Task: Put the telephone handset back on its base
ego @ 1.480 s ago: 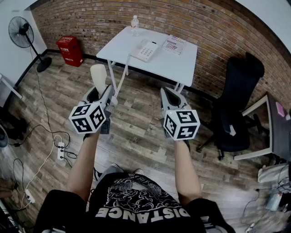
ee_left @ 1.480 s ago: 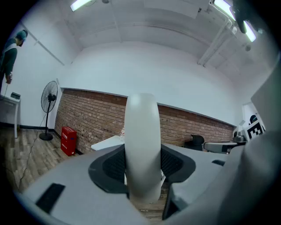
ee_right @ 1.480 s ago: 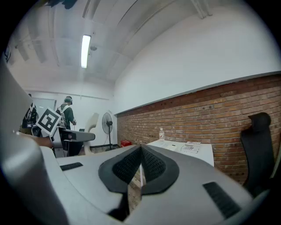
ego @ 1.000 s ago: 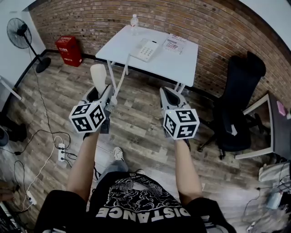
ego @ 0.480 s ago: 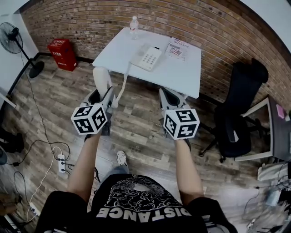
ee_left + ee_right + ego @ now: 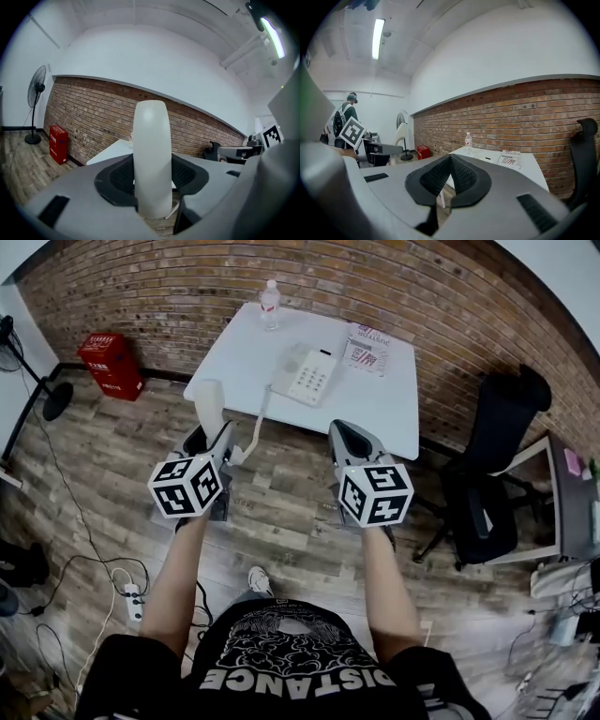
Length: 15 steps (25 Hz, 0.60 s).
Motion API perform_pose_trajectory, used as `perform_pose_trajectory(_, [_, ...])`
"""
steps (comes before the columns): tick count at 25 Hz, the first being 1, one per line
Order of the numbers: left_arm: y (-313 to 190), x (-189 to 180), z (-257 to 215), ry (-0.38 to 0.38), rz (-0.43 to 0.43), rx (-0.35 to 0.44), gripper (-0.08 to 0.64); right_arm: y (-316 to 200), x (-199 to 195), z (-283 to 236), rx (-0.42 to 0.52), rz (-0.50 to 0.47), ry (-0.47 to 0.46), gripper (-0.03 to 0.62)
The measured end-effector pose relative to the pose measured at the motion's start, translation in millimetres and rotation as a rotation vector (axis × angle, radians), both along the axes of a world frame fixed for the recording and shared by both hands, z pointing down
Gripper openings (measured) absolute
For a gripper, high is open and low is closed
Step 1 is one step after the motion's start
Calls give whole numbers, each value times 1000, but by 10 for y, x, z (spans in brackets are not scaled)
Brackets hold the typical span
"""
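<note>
My left gripper (image 6: pixel 214 435) is shut on the white telephone handset (image 6: pixel 208 402), which stands upright between the jaws (image 6: pixel 151 159). Its coiled cord (image 6: pixel 259 418) runs up to the white telephone base (image 6: pixel 306 372) on the white table (image 6: pixel 375 413) ahead. My right gripper (image 6: pixel 349 439) is shut with nothing in it, its pads (image 6: pixel 450 176) pressed together, level with the left gripper and just short of the table's near edge. Both grippers hang over the wooden floor in front of the table.
A water bottle (image 6: pixel 269 298) and a printed booklet (image 6: pixel 371 350) lie on the table. A black office chair (image 6: pixel 492 474) stands to the right, a red box (image 6: pixel 111 363) by the brick wall at left, a fan base (image 6: pixel 56 399) further left. A person (image 6: pixel 344 117) stands behind.
The table and phone base have come nearer and lower in the head view as the person stepped forward. Both grippers kept their hold and pose.
</note>
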<state>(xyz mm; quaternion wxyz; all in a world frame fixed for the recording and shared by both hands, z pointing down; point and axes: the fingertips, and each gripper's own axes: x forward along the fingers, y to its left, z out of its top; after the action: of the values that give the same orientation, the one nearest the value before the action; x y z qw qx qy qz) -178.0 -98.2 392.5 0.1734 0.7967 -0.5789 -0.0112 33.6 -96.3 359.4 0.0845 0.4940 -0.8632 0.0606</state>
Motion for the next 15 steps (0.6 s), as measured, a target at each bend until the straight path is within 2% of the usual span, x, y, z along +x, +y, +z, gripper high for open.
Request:
perform_pose_trajectory(10, [-492, -297, 108, 7, 54, -17, 215, -377, -309, 68, -12, 42, 21, 0])
perform_pose_trajectory(15, [-708, -298, 132, 4, 82, -24, 215, -541, -326, 70, -11, 64, 24, 0])
